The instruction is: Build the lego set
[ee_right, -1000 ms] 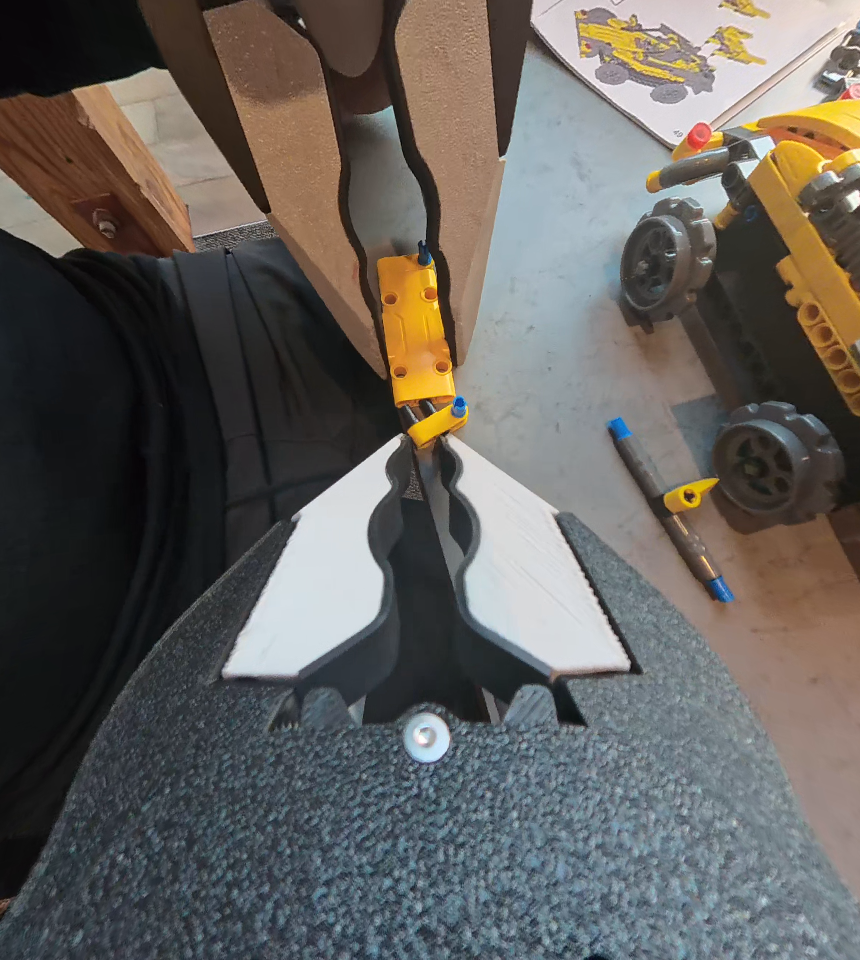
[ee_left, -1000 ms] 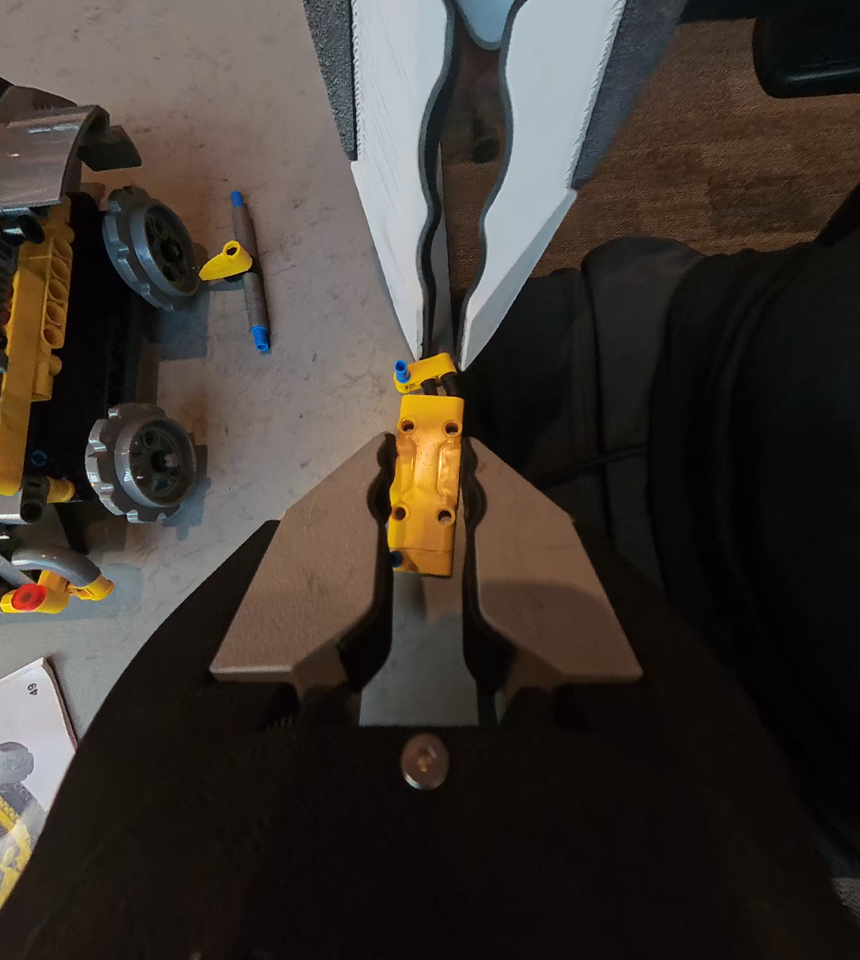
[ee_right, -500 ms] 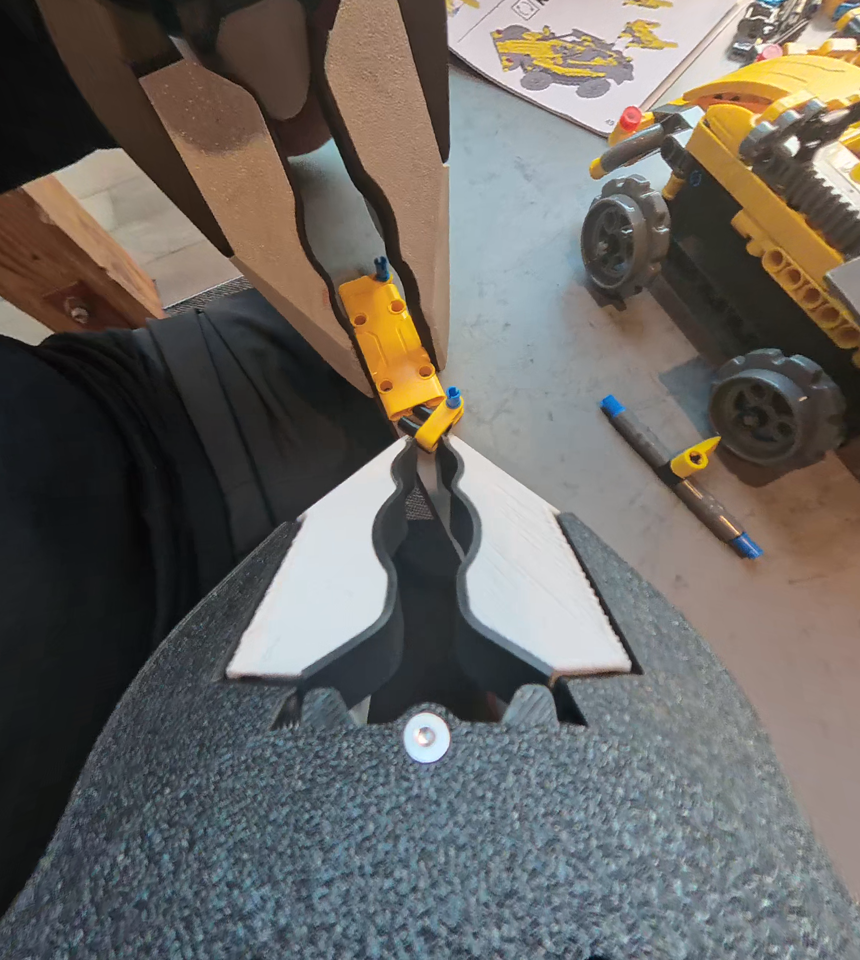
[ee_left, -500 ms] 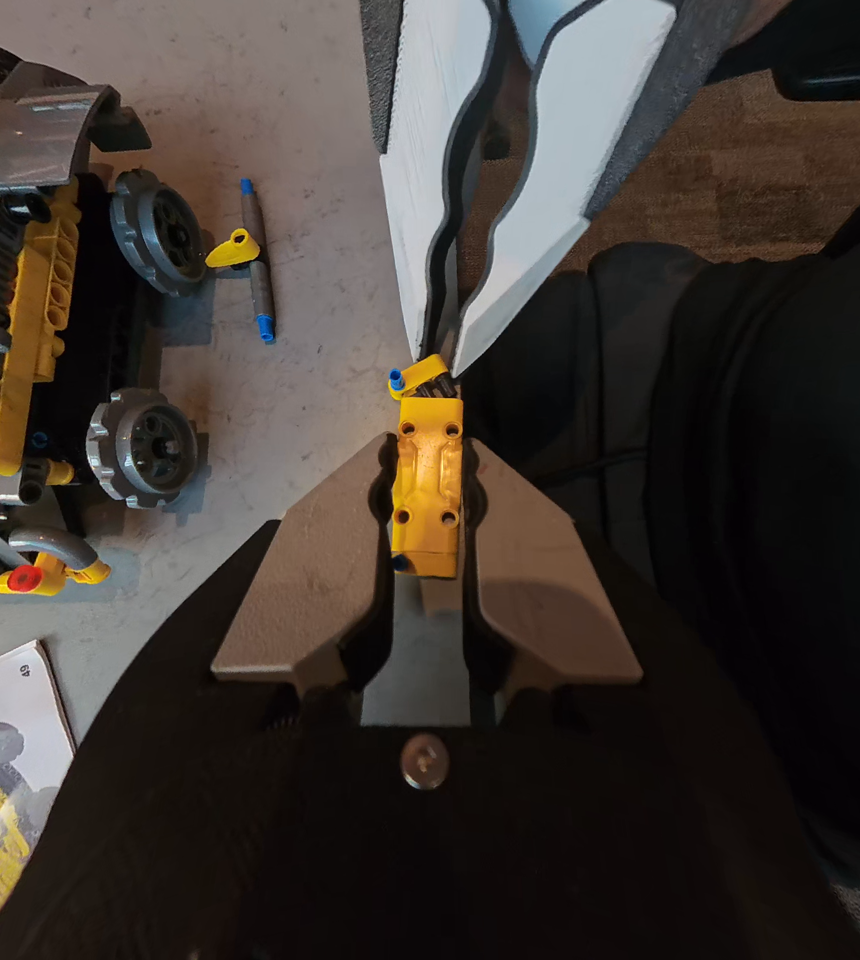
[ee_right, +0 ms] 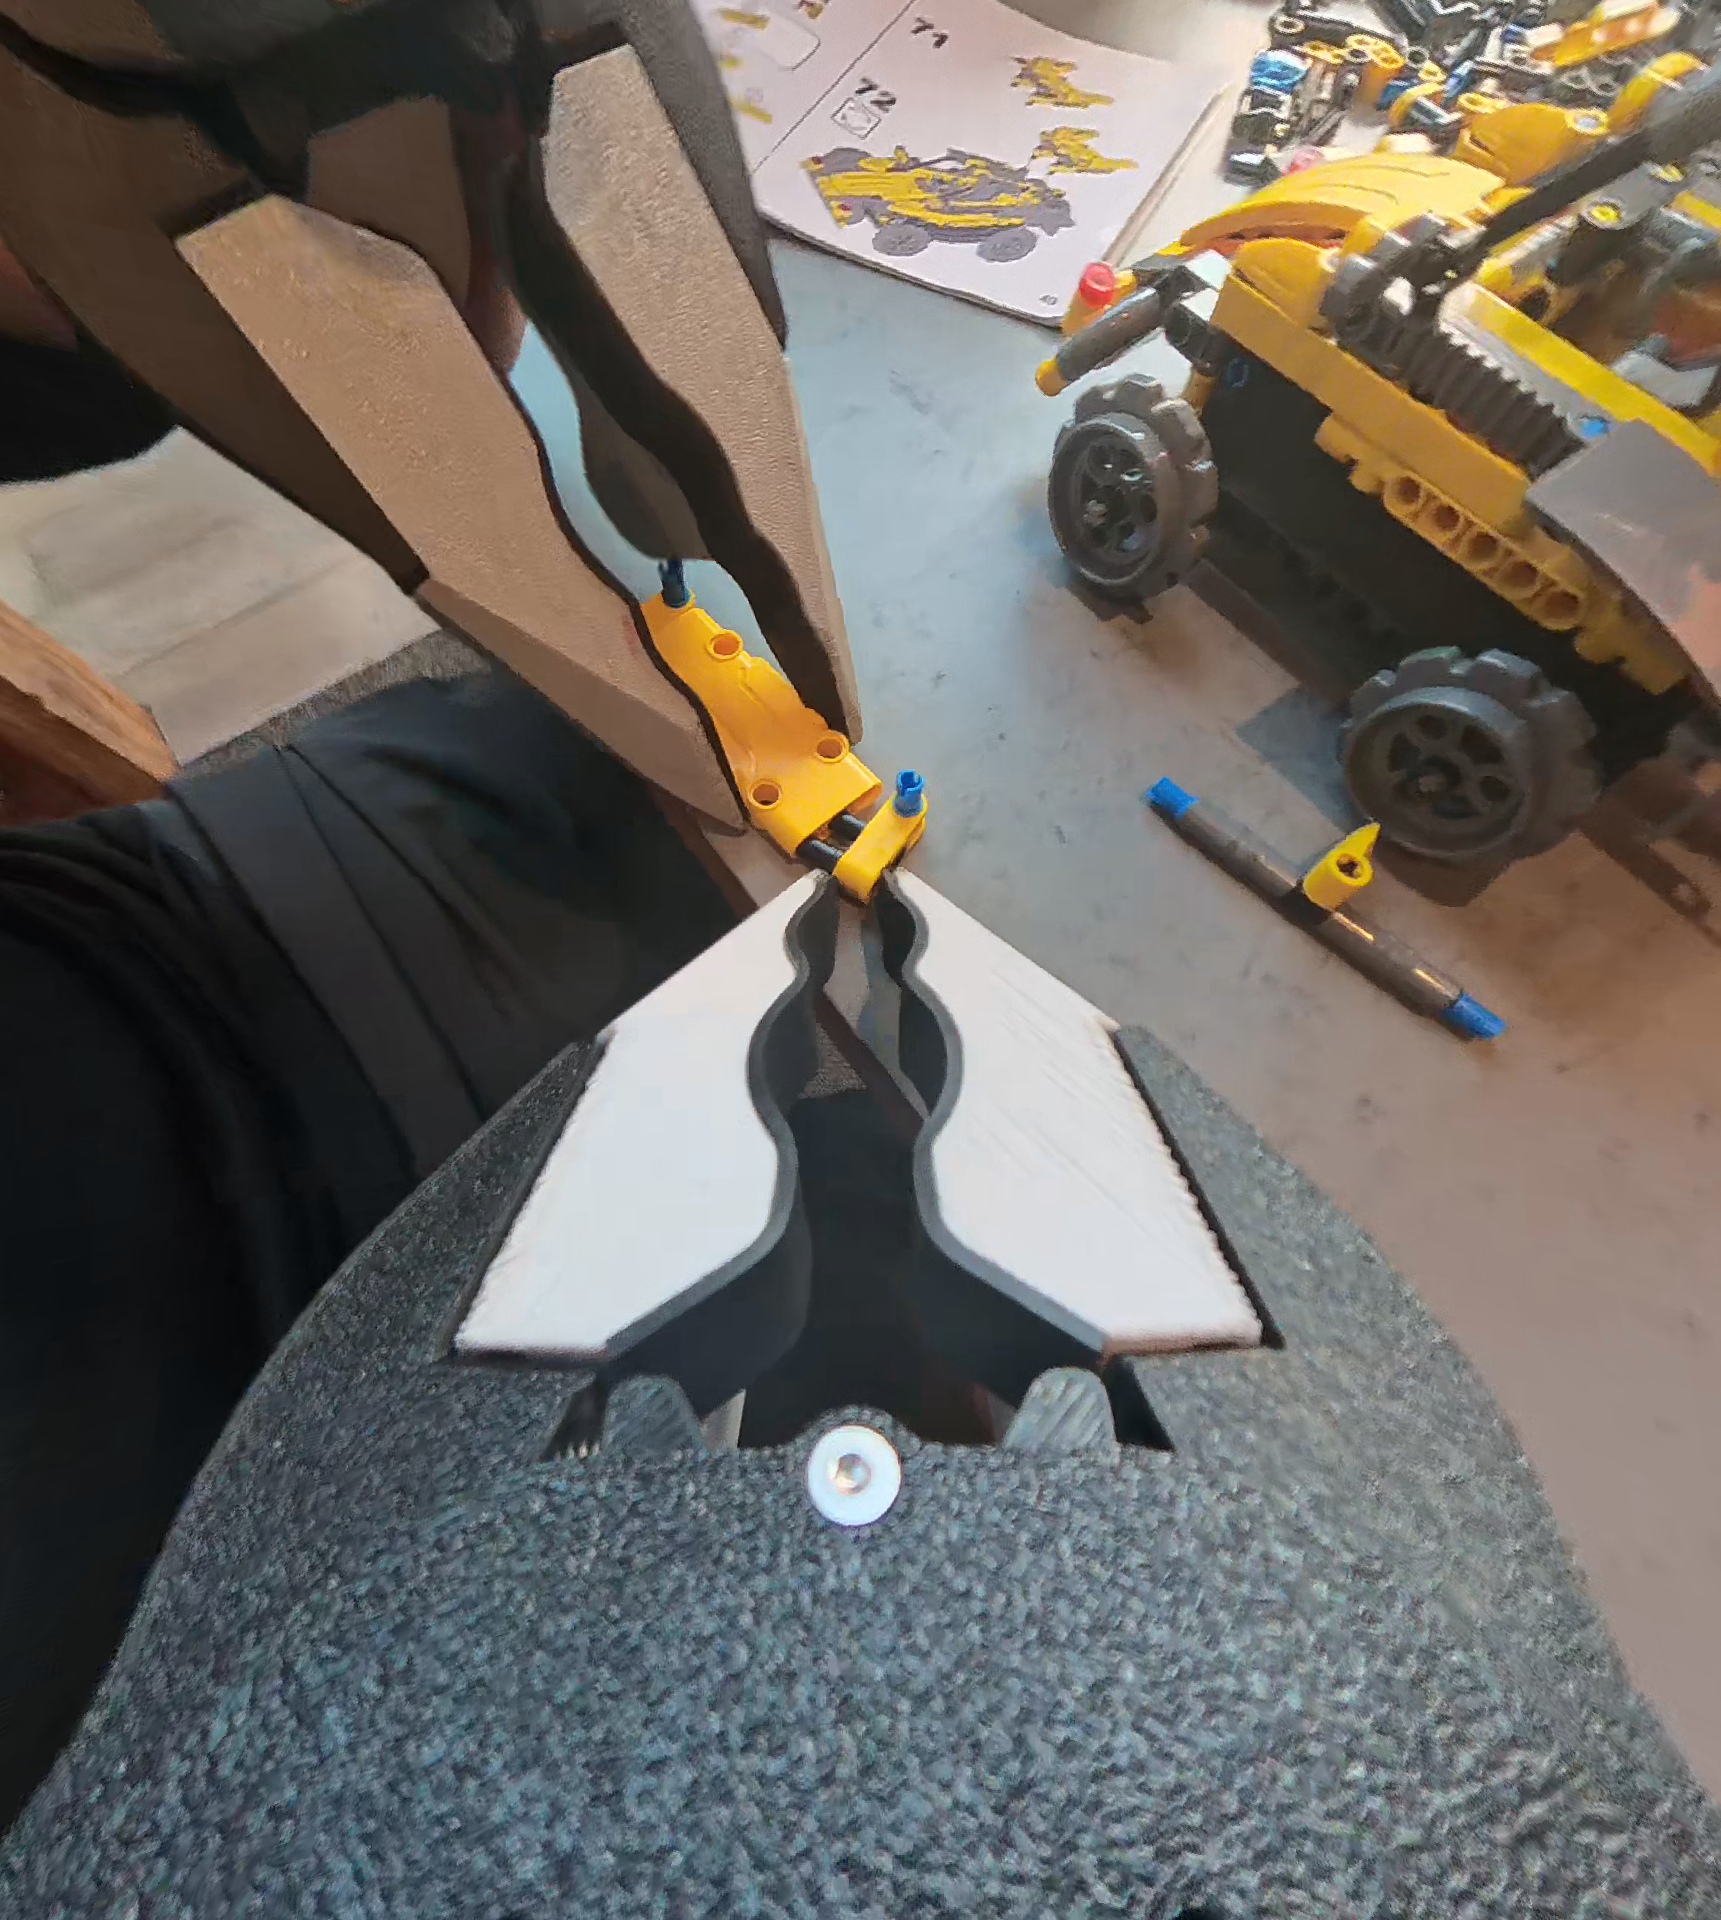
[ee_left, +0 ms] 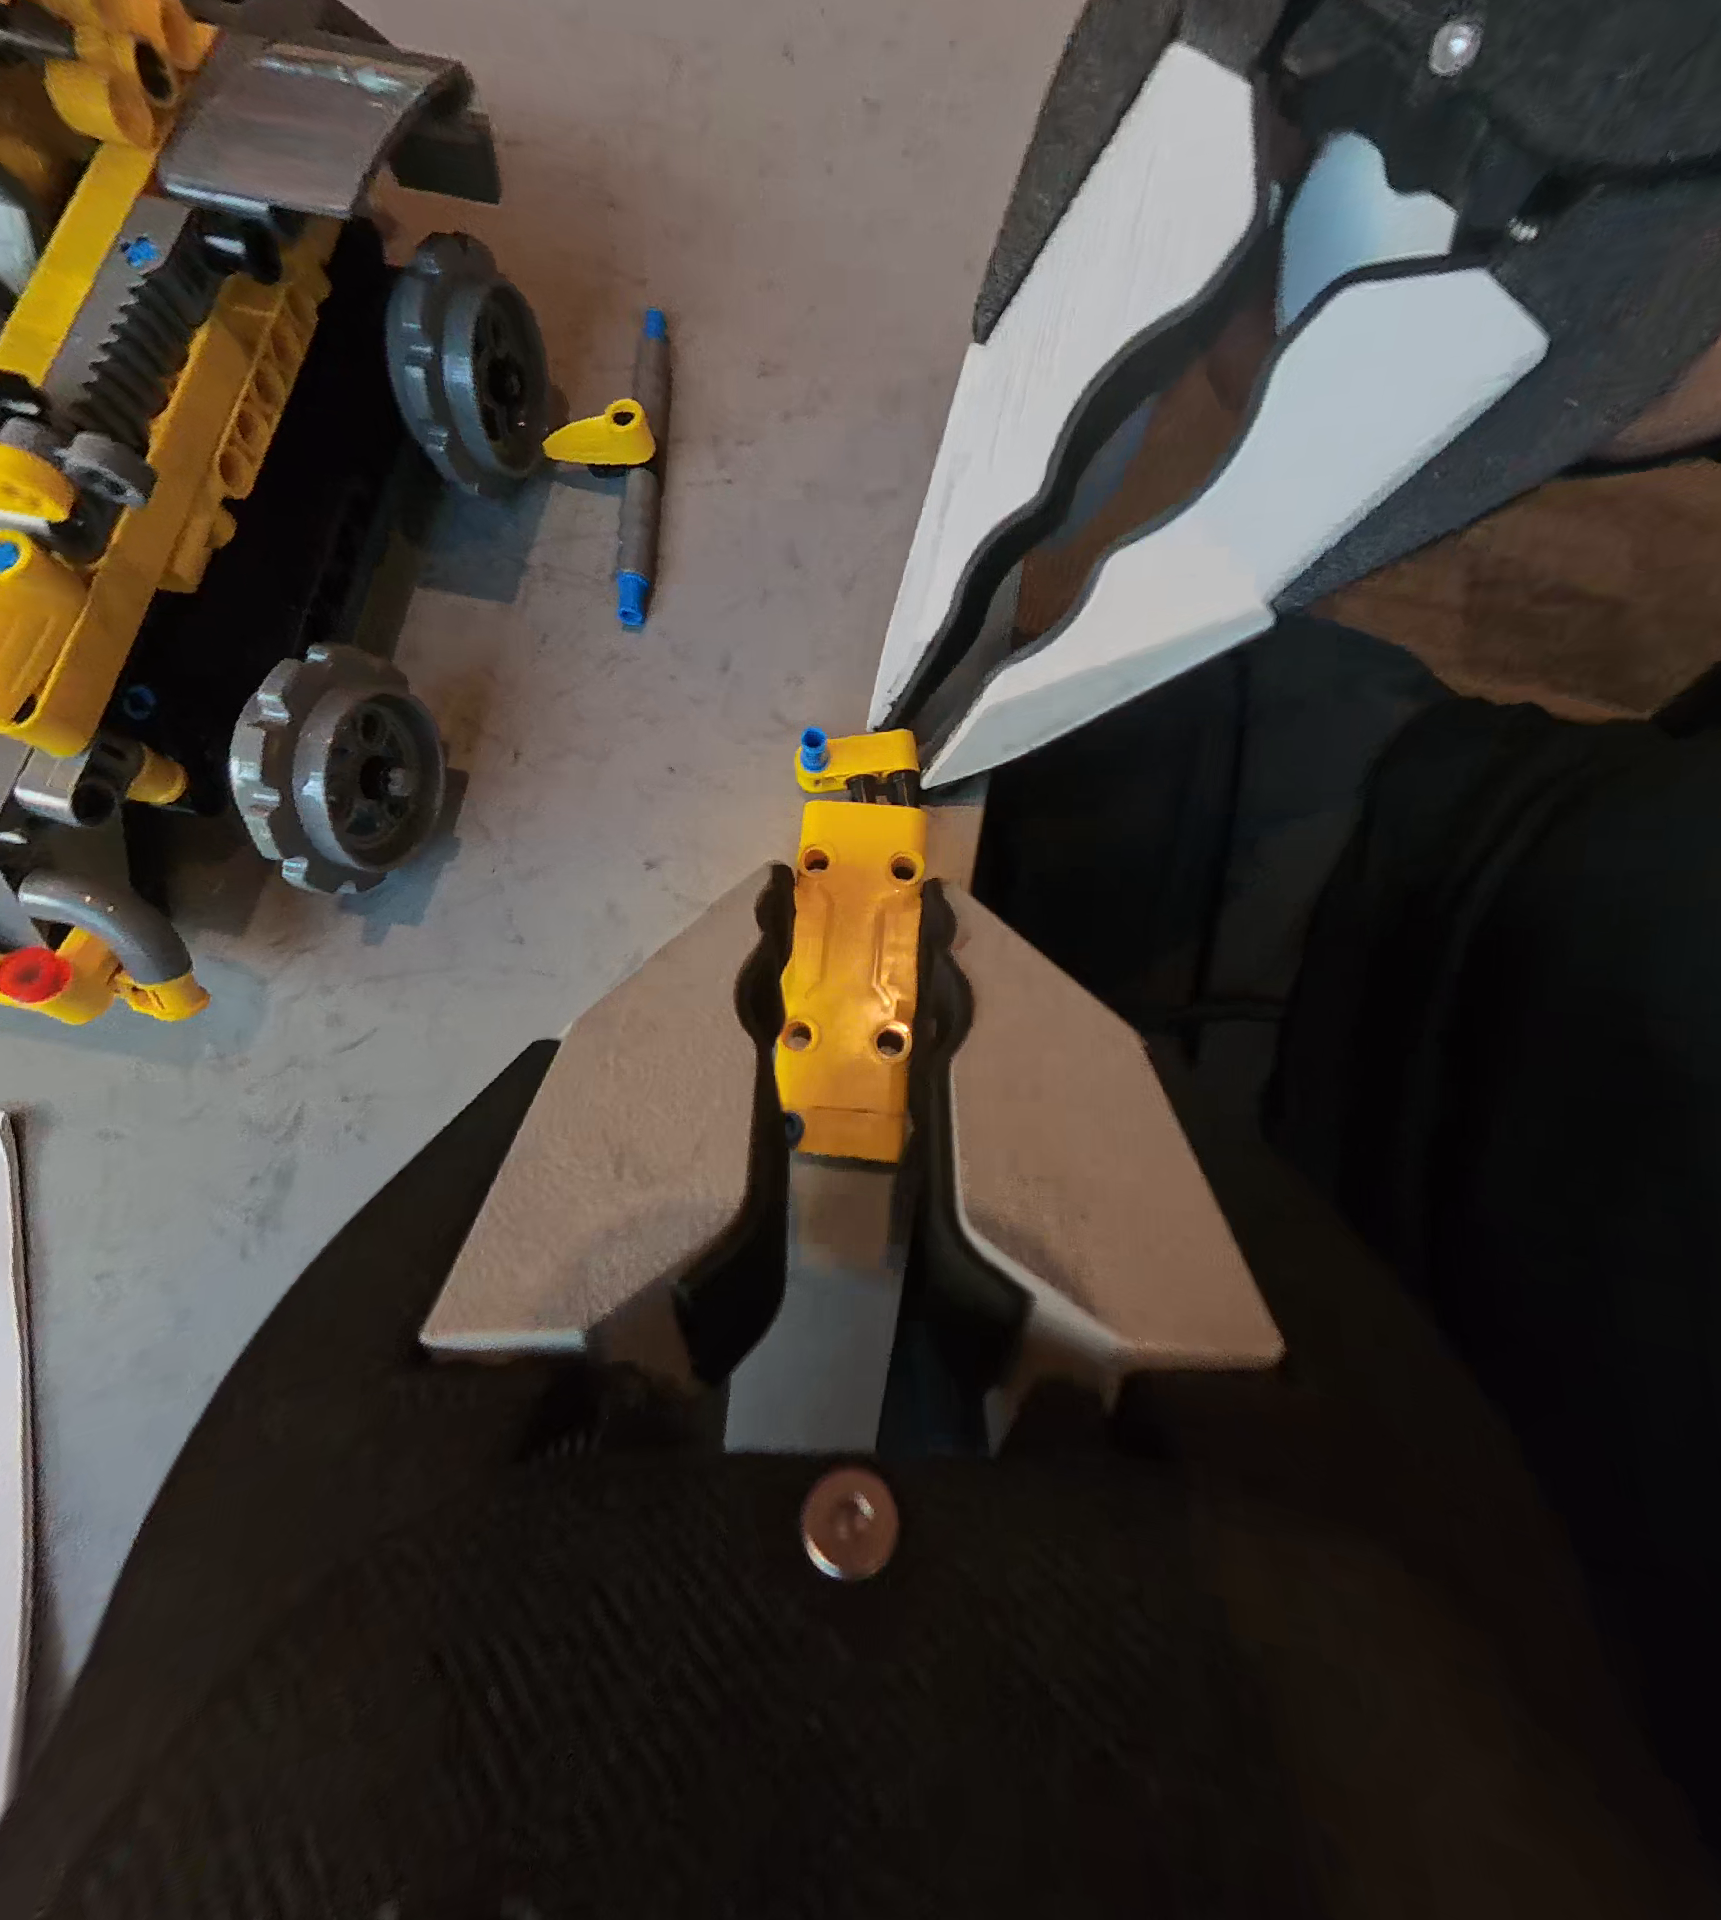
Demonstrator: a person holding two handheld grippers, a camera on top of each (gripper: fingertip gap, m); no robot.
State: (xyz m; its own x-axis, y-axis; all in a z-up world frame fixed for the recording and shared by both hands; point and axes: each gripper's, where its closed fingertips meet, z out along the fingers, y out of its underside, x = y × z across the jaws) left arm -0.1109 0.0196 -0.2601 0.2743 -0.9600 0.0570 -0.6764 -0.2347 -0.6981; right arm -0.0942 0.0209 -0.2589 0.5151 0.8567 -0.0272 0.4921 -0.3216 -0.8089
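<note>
My left gripper (ee_left: 856, 888) is shut on a yellow panel piece (ee_left: 851, 997) with several holes and holds it above the table edge. My right gripper (ee_right: 856, 888) is shut on a small yellow connector (ee_right: 882, 836) that carries a blue pin. Black pins join the connector to the panel's end. In the left wrist view the right gripper (ee_left: 906, 750) comes in from the upper right onto the connector (ee_left: 861, 753). In the right wrist view the left gripper (ee_right: 794, 774) holds the panel (ee_right: 762, 707) from the upper left.
A yellow and grey toy vehicle (ee_left: 108, 499) with grey wheels stands on the grey table (ee_left: 783, 312). A grey axle with blue ends and a yellow cam (ee_left: 640, 457) lies beside it. An instruction booklet (ee_right: 949, 156), loose parts (ee_right: 1355, 73) and a person's dark clothing (ee_left: 1458, 1039) are nearby. My left and right fingertips are right by each other.
The right gripper has swung round, so it now meets the panel at an angle from the upper right. Both grippers stay shut, and the vehicle appears nearer in both views.
</note>
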